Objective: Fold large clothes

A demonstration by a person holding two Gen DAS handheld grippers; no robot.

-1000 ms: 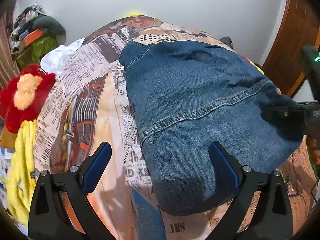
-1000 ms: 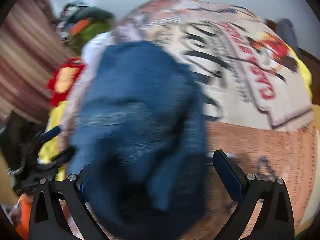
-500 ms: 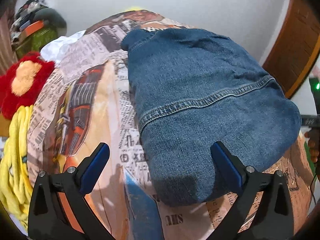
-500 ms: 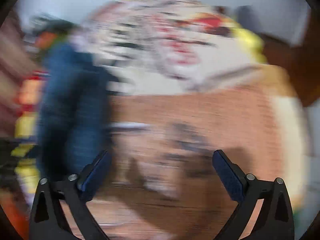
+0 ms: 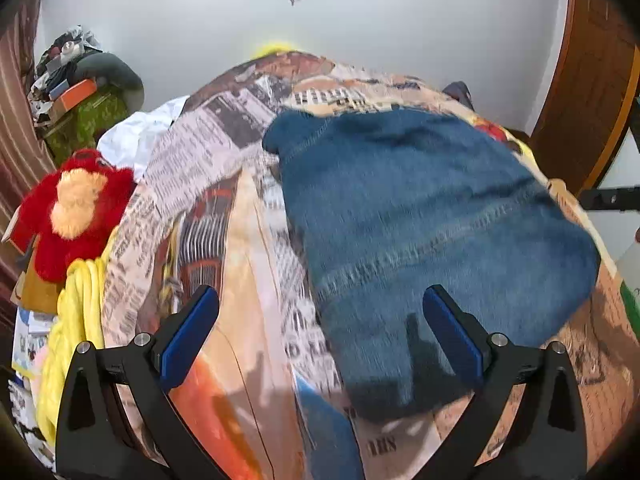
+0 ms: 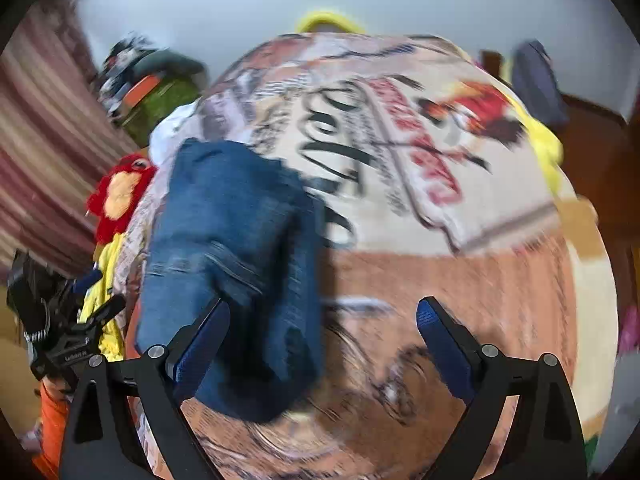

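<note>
A folded blue denim garment (image 5: 432,232) lies on a bed with a newspaper-print cover (image 5: 208,216). In the left wrist view my left gripper (image 5: 320,332) is open and empty, held above the garment's near left edge. In the right wrist view the same denim garment (image 6: 232,280) lies to the left, and my right gripper (image 6: 322,342) is open and empty above its near right edge. The left gripper's body (image 6: 60,332) shows at the left edge of the right wrist view.
A red plush toy (image 5: 76,208) and a yellow cloth (image 5: 72,320) lie at the bed's left side. A cluttered green-covered stand (image 5: 84,104) is in the back left corner. A wooden door (image 5: 592,92) is at right. A white wall is behind the bed.
Both grippers have pulled back from the denim garment. The right wrist view swung right, then back toward the garment. The garment lies where it was.
</note>
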